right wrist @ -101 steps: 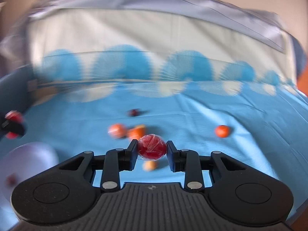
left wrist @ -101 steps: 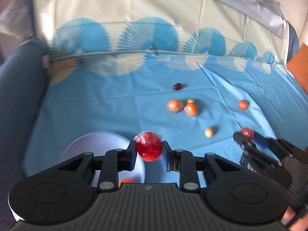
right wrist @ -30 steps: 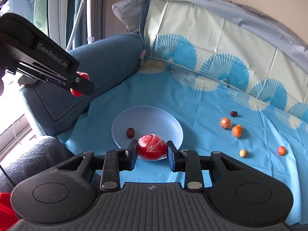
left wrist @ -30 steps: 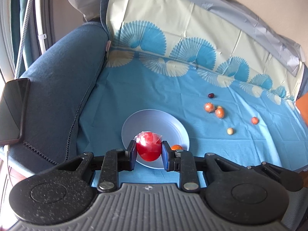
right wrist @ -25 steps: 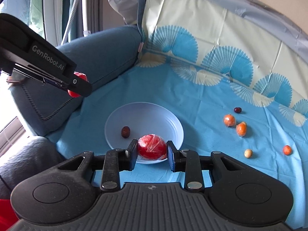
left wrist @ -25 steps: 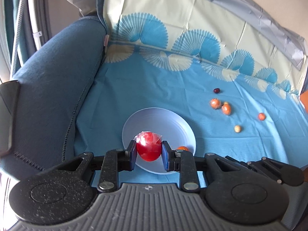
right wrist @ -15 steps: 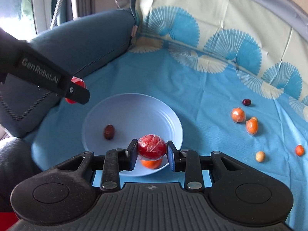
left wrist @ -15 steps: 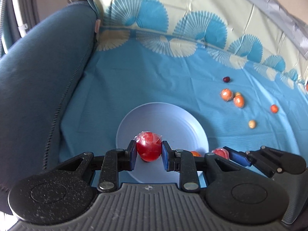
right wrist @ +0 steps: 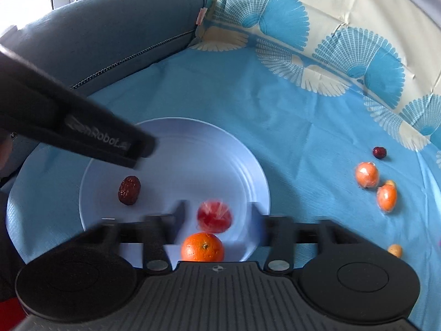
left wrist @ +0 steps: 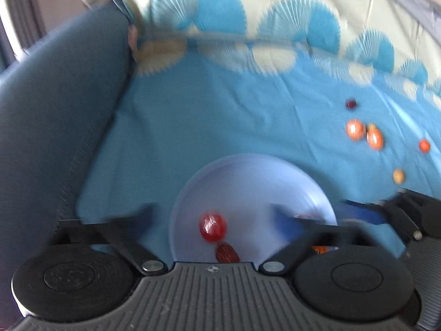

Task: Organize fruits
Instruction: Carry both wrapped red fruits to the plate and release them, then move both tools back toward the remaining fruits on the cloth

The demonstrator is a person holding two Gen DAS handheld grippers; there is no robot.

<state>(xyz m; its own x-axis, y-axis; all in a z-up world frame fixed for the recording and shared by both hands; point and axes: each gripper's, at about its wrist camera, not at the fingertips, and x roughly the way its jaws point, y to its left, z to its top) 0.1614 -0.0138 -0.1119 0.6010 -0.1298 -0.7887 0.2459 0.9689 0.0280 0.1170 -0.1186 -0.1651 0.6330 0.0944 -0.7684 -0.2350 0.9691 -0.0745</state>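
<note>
Red wrapped round fruit (left wrist: 212, 226) lies free in the pale blue round plate (left wrist: 248, 171), between the left gripper (left wrist: 217, 215) fingers, whose jaws have just been opening wide. A second red wrapped fruit (right wrist: 214, 216), blurred, sits loose between the right gripper (right wrist: 216, 215) fingers, likewise just opening, above an orange mandarin (right wrist: 202, 247).

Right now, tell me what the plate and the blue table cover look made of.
Plate: pale lavender, likely plastic or melamine; smooth, faintly glossy, with moulded concentric rings, though glazed ceramic is possible. Table cover: probably thin plastic or vinyl sheeting; it shows sharp fold creases and a slight sheen.
</note>
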